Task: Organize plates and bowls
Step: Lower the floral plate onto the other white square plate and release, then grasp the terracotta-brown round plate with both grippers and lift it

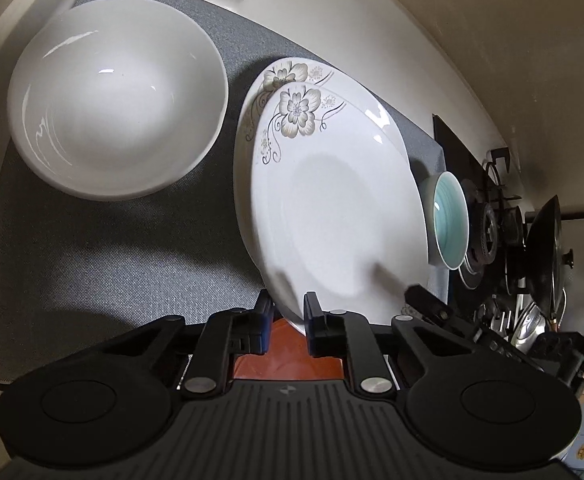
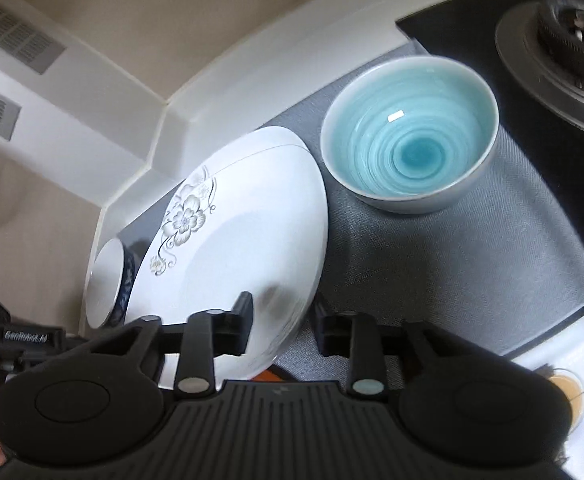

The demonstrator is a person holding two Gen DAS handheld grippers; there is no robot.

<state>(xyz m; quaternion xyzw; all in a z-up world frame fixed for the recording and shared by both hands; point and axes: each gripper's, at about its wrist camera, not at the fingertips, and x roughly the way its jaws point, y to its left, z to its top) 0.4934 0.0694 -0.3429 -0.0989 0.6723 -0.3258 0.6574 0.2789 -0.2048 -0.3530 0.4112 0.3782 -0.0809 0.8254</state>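
My left gripper is shut on the near rim of a white flowered plate, held tilted above a second flowered plate on the grey mat. A large white bowl sits to the left. A small bowl with a teal inside stands right of the plates. In the right wrist view my right gripper is open, its jaws either side of the plate's edge. The teal bowl is beyond it. A white bowl with a blue pattern outside shows at the left.
The grey mat covers the counter. A gas hob lies to the right, with a black wok and utensils past it. The wall and a white ledge border the back. An orange-red surface shows under the held plate.
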